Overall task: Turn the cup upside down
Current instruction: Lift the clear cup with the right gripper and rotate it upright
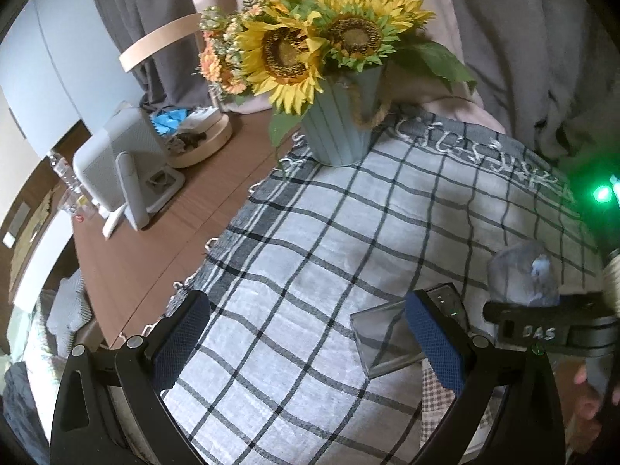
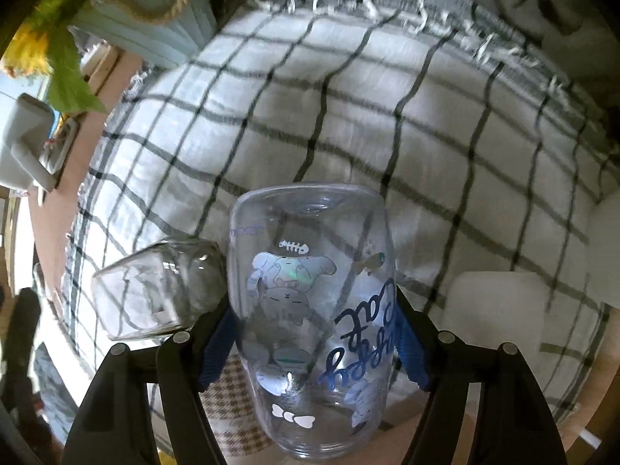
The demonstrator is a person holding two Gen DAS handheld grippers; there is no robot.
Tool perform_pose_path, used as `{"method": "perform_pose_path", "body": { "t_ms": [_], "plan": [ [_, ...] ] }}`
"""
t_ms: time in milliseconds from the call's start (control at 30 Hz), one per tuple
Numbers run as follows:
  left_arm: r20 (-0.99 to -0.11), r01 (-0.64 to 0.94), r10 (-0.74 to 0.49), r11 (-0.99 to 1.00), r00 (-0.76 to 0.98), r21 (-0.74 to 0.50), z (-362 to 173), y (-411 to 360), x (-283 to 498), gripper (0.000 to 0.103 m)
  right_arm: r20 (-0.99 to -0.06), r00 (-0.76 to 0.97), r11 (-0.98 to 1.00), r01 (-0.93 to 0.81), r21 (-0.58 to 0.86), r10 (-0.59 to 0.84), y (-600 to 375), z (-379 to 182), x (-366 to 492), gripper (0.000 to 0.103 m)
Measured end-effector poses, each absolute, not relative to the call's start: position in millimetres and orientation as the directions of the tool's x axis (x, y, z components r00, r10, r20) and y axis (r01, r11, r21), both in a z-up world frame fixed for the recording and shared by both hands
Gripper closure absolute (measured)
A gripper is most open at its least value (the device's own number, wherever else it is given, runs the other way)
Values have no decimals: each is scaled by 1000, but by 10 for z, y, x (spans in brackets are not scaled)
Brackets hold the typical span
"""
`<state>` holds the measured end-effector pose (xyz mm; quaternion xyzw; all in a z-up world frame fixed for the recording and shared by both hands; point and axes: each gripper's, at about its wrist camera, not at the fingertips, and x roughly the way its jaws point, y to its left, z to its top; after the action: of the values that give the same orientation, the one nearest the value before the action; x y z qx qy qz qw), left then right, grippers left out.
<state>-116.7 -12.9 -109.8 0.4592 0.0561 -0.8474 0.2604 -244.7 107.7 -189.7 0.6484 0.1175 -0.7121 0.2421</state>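
Note:
A clear plastic cup (image 2: 310,310) with cat drawings and blue lettering sits between the blue pads of my right gripper (image 2: 314,345), which is shut on it. Its printing reads upside down and its base points away from the camera. In the left wrist view the same cup (image 1: 519,275) shows at the far right, held in the right gripper's black fingers (image 1: 542,321). My left gripper (image 1: 310,337) is open and empty above the checked cloth (image 1: 310,232).
A square clear glass (image 2: 155,294) lies on the cloth beside the cup; it also shows in the left wrist view (image 1: 383,337). A blue pot of sunflowers (image 1: 337,131) stands at the cloth's far edge. A white device (image 1: 120,162) and a round tray (image 1: 201,139) sit on the wooden table.

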Motion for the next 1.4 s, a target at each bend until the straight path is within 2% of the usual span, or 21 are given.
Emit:
{"method": "perform_pose_path", "body": {
  "t_ms": [367,533,767,967,1100,1400],
  "plan": [
    [-817,310,-233,-948,-527,70,-950,-114,-1011,0,-900,-321,-898,416,144,-293,1483,-922,-1905,31],
    [-824,227,-154,-973,-546,31,-924,-124,-850,0,-873,-378,-925,335,182,-308,1709,-766,-1533,31],
    [-833,101,-109,-993,-543,64,-1023,-72,-651,0,-890,-353,-951,213,223,-287,1910,-965,-933,31],
    [-880,24,-79,-997,-468,76,-1310,-140,-554,0,-921,-278,-961,120,248,-272,1863,-1339,-588,31],
    [-902,17,-90,-996,-422,92,-1480,-294,-466,0,-939,-211,-962,67,264,-272,1786,-1626,-454,31],
    [-920,95,-134,-990,-367,106,-1675,-812,-365,0,-950,-131,-958,83,276,-285,1348,-1954,-365,31]
  ]
}}
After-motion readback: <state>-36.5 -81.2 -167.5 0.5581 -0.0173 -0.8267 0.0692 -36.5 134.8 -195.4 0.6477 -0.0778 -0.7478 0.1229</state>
